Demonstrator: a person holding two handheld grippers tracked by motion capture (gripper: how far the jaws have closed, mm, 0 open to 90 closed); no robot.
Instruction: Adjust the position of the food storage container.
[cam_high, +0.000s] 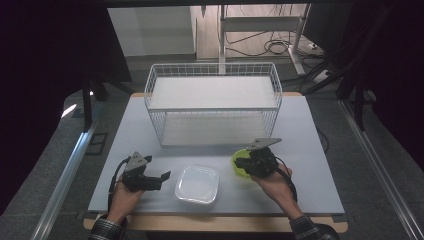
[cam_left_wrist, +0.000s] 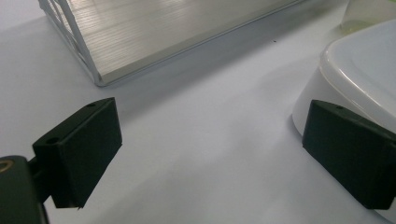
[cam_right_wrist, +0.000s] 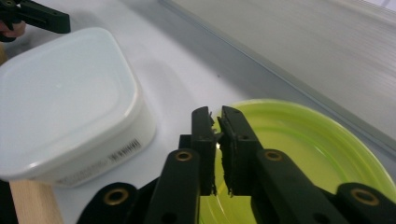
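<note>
A yellow-green bowl (cam_high: 238, 170) (cam_right_wrist: 303, 140) sits on the white table, right of centre. My right gripper (cam_high: 239, 162) (cam_right_wrist: 217, 140) is shut on the bowl's near rim, which is pinched between the two pads. A white square lidded container (cam_high: 197, 184) (cam_right_wrist: 60, 98) (cam_left_wrist: 359, 70) rests to the left of the bowl. My left gripper (cam_high: 165, 176) (cam_left_wrist: 210, 154) stands open just left of the container, low over the table, with one jaw close to the container's side and nothing between the jaws.
A white wire basket (cam_high: 214, 75) (cam_left_wrist: 154, 37) stands on its side at the back of the table (cam_high: 310, 150), its open face toward me. The table's wooden front edge (cam_high: 215, 222) runs close below the container.
</note>
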